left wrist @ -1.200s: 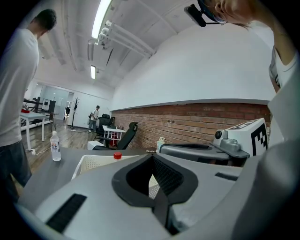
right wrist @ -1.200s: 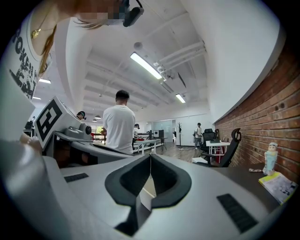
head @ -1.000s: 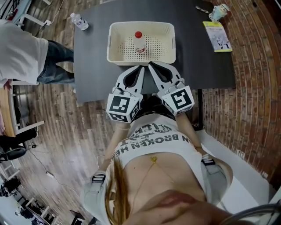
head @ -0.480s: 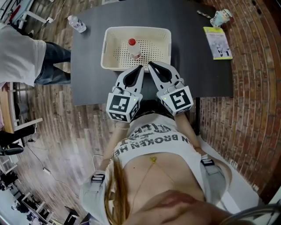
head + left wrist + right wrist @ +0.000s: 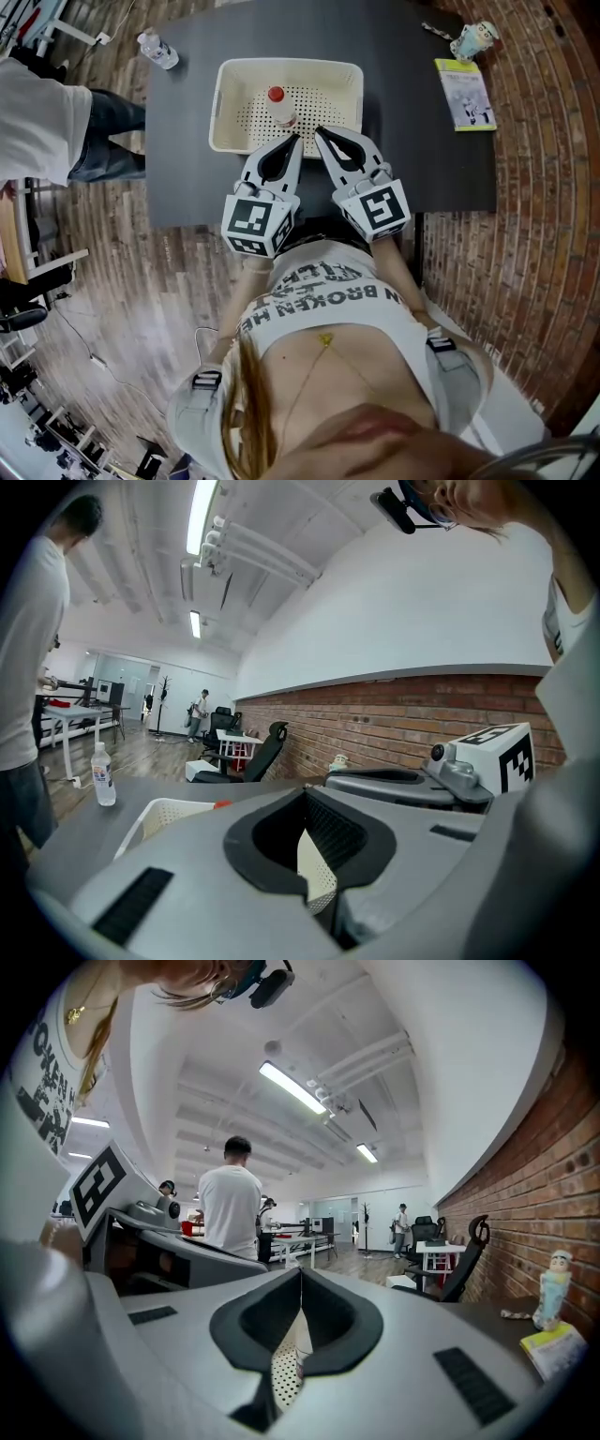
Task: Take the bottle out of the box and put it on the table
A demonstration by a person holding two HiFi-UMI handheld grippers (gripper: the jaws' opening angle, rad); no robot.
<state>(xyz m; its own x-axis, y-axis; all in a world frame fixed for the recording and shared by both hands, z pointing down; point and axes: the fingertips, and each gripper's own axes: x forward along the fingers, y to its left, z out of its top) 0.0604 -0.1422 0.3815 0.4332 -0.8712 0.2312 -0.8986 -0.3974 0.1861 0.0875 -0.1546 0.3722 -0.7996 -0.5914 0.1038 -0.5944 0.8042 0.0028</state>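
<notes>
We hold the left gripper point(image 5: 295, 140) and right gripper point(image 5: 319, 132) clenched, empty, tips at the box's point(image 5: 291, 64) near wall. The bottle point(image 5: 278, 105) stands upright inside, on the table point(image 5: 422, 141).

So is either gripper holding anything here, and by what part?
Nothing is held. The left gripper and right gripper are both shut and empty; the bottle stands untouched in the box.

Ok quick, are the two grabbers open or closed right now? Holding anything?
Left gripper: closed, holding nothing.
Right gripper: closed, holding nothing.
</notes>
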